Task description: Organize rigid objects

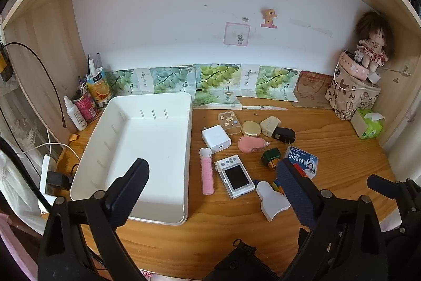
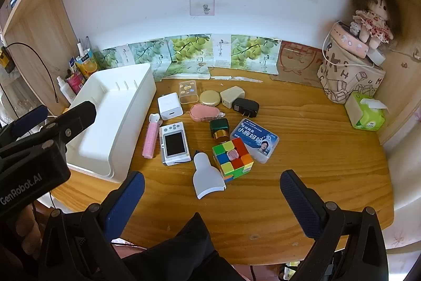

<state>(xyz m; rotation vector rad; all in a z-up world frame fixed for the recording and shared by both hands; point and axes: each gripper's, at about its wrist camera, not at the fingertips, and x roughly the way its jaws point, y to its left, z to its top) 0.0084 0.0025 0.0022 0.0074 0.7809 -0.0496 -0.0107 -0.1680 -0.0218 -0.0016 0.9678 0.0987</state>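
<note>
An empty white bin stands on the left of the wooden desk. To its right lies a cluster of small rigid items: a white camera, a pink stick, a white charger, a colour cube, a blue box, a white bottle-shaped piece, a black plug and a gold tin. My left gripper hovers open above the bin's near right edge. My right gripper is open near the desk's front edge, holding nothing.
A doll sits on a patterned bag at the back right, with a green tissue pack beside it. Bottles and pens crowd the back left corner. Cables and a power strip lie left of the bin.
</note>
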